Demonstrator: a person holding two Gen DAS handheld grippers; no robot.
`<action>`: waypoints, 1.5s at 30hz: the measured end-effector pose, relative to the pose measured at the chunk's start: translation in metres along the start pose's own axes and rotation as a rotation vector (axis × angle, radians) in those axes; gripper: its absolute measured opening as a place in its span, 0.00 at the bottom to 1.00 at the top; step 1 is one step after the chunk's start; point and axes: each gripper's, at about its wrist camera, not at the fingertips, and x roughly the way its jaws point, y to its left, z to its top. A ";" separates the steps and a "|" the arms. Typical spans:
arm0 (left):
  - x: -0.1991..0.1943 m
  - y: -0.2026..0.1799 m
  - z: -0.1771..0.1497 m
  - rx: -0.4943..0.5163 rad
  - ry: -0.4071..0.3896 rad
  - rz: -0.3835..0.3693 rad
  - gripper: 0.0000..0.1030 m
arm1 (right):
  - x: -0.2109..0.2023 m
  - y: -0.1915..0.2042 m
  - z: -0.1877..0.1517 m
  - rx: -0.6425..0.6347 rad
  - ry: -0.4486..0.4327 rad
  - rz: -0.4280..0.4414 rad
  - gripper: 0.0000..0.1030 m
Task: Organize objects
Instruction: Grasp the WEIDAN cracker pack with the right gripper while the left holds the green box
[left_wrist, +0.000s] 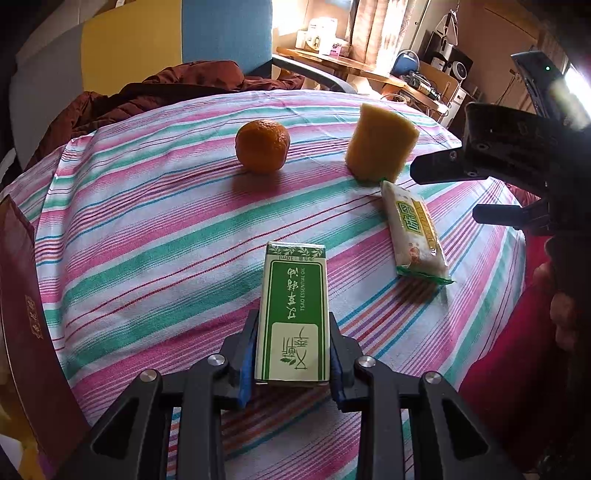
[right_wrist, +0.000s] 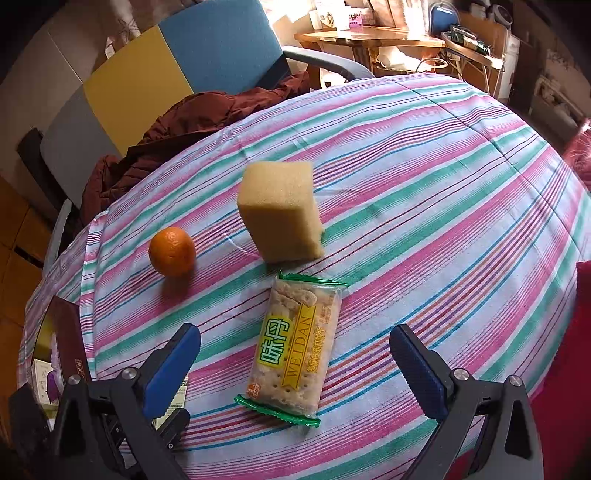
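Note:
My left gripper (left_wrist: 293, 356) is shut on a green and white essential oil box (left_wrist: 293, 314), its blue pads pressing both long sides, just above the striped cloth (left_wrist: 147, 236). An orange (left_wrist: 262, 146) sits at the far middle and a yellow sponge (left_wrist: 380, 142) stands to its right. A cracker packet (left_wrist: 415, 232) lies in front of the sponge. My right gripper (right_wrist: 295, 360) stands open over the cracker packet (right_wrist: 295, 347), its blue pads apart on either side and not touching it. The sponge (right_wrist: 280, 210) and orange (right_wrist: 172, 251) lie beyond.
A dark red box (left_wrist: 26, 314) stands at the left edge of the table. A brown jacket (left_wrist: 155, 92) lies on a chair behind the table, with a blue and yellow chair back (right_wrist: 177, 62) beyond it. A red sleeve (left_wrist: 517, 332) is at the right.

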 end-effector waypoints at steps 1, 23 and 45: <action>0.000 0.001 0.000 -0.002 -0.001 -0.003 0.31 | 0.002 -0.001 0.000 0.009 0.008 -0.002 1.00; 0.001 0.004 -0.002 -0.002 -0.020 -0.034 0.31 | 0.056 0.008 0.001 -0.033 0.207 -0.169 1.00; -0.001 0.004 -0.005 -0.003 -0.022 -0.033 0.31 | 0.043 0.023 -0.003 -0.140 0.119 -0.171 0.51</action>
